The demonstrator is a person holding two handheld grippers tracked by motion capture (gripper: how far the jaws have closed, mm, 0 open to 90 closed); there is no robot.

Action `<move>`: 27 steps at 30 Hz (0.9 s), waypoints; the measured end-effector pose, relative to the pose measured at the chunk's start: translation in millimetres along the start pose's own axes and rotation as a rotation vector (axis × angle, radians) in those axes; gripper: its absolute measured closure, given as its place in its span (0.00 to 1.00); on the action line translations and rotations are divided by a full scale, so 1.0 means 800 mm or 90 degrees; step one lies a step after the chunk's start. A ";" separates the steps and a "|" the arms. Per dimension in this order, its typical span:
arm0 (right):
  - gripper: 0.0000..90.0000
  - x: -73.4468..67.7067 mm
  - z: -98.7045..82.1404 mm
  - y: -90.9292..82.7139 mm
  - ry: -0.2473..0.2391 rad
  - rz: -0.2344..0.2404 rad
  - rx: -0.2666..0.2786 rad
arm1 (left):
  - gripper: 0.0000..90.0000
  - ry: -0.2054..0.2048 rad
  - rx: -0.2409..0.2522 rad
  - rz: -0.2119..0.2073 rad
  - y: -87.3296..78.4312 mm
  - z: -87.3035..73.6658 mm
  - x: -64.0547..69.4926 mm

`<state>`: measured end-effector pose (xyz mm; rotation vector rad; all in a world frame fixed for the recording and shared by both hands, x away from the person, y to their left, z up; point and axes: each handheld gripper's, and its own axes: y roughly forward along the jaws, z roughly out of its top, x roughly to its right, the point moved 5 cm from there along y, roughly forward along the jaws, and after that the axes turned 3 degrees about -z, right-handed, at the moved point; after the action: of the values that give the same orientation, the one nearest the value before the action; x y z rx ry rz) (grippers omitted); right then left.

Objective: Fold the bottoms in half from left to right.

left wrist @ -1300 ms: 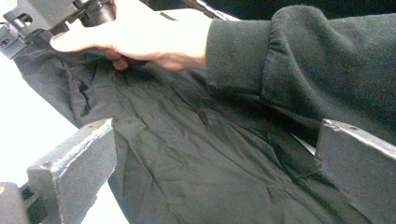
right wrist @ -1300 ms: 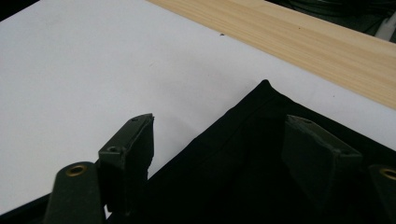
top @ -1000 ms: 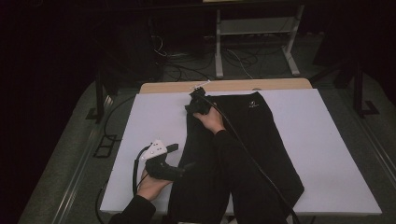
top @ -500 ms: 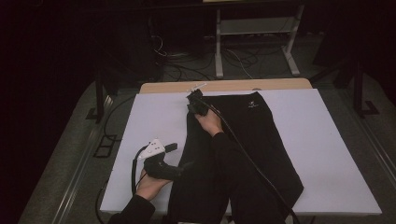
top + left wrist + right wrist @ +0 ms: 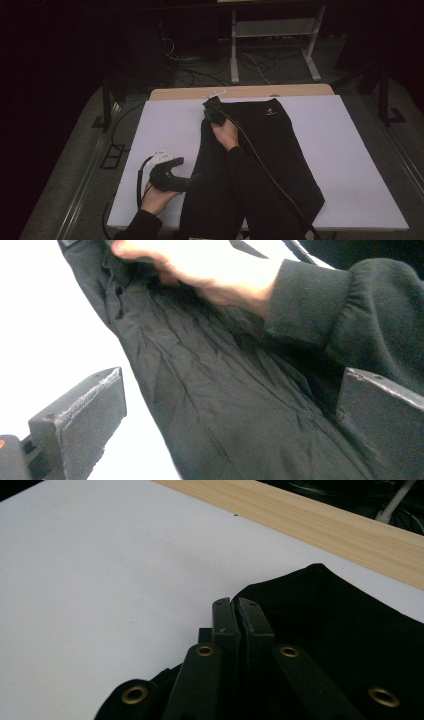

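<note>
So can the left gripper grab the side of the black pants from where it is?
Probably yes. The left gripper has its jaws open, and the black pants edge lies between them in the left gripper view, with nothing blocking.

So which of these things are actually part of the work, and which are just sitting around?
In the job:
- black trousers
- right gripper, fingers shut on the trousers' edge
- left gripper, fingers open beside the trousers

Just around:
- white table top
- metal stand
- floor cables
</note>
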<state>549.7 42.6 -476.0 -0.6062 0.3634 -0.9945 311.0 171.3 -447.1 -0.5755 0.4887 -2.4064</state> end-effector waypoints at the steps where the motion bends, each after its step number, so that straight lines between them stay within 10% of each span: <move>1: 0.95 0.000 0.000 -0.003 0.002 0.000 0.002 | 0.00 -0.003 -0.003 0.000 -0.002 0.000 0.000; 27: 0.95 0.001 -0.004 -0.037 -0.010 -0.002 0.021 | 0.00 -0.009 -0.056 -0.005 -0.013 -0.024 0.012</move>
<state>528.4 29.3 -460.2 -0.5838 0.3316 -0.9973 289.7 177.0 -455.5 -0.6327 0.5894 -2.3963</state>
